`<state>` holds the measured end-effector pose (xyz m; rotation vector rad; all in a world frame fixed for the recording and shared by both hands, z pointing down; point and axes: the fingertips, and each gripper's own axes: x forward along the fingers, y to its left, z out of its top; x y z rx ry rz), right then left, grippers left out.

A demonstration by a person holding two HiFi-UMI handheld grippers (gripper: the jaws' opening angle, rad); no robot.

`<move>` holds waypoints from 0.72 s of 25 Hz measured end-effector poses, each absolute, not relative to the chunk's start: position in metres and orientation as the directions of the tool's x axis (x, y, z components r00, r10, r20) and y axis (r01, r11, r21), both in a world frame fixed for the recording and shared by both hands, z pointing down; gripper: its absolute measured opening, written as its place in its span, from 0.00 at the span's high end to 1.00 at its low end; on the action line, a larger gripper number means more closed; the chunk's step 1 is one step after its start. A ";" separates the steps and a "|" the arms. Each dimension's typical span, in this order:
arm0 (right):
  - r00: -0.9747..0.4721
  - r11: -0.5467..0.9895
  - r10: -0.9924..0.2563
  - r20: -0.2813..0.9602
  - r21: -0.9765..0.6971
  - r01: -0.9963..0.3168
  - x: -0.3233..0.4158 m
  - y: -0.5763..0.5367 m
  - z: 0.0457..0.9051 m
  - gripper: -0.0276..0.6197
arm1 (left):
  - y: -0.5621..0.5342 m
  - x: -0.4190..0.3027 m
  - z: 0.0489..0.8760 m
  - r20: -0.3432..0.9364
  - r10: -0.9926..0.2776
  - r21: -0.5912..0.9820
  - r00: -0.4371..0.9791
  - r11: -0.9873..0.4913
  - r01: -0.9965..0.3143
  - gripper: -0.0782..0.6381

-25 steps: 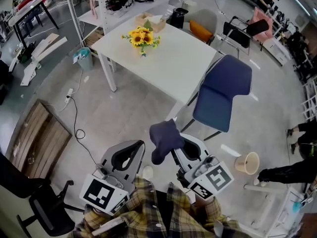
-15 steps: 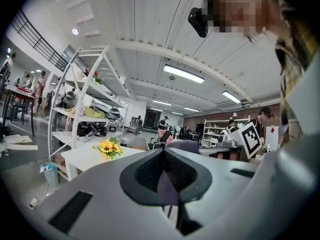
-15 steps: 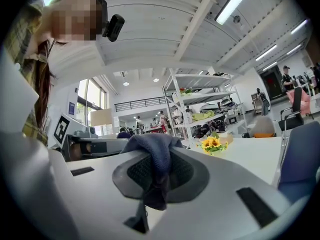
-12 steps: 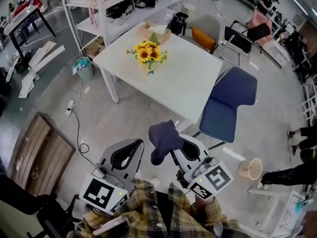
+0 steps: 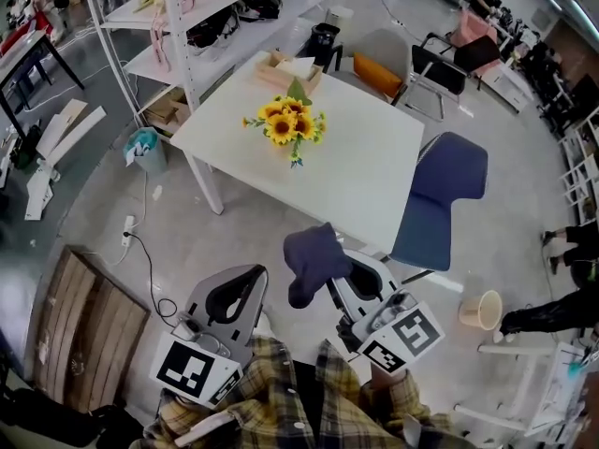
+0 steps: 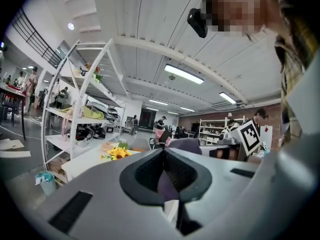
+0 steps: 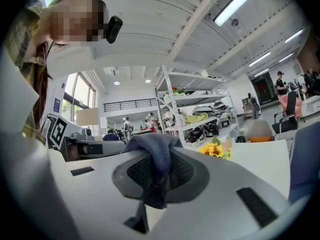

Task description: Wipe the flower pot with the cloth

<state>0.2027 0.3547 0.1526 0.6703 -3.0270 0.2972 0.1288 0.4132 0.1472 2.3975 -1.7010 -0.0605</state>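
A bunch of sunflowers [image 5: 285, 124] marks the flower pot on the white table [image 5: 374, 171]; the leaves hide the pot itself. The same sunflowers [image 6: 116, 154] show small and far off in the left gripper view, and the sunflowers [image 7: 214, 150] show again in the right gripper view. A dark blue cloth [image 5: 314, 262] hangs from my right gripper [image 5: 328, 274], which is shut on it; the cloth [image 7: 156, 156] drapes over both jaws. My left gripper [image 5: 245, 279] is shut and holds nothing, jaws together [image 6: 164, 159]. Both grippers stay well short of the table.
A blue chair [image 5: 440, 195] stands at the table's right side. Behind the table rises a white shelf rack [image 5: 187, 26] with clutter. On the floor lie a beige bucket [image 5: 479, 310], a power cable [image 5: 140, 251], a teal bin [image 5: 142, 145] and a wooden board [image 5: 84, 330].
The table, the sunflowers and the chair have drawn nearer and shifted right in the head view. Both grippers keep their pose, the cloth still in the right one.
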 end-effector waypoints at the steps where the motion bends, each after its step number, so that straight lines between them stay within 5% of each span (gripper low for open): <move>1: -0.904 0.886 -0.422 0.068 -0.180 -0.428 0.197 0.352 0.154 0.92 | 0.411 0.122 0.149 0.082 -0.937 0.188 0.339 -0.320 -0.929 0.88; 18: -0.884 0.860 -0.451 0.123 -0.208 -0.467 0.118 0.236 0.177 0.92 | 0.299 0.036 0.172 0.115 -0.927 0.221 0.357 -0.326 -0.919 0.88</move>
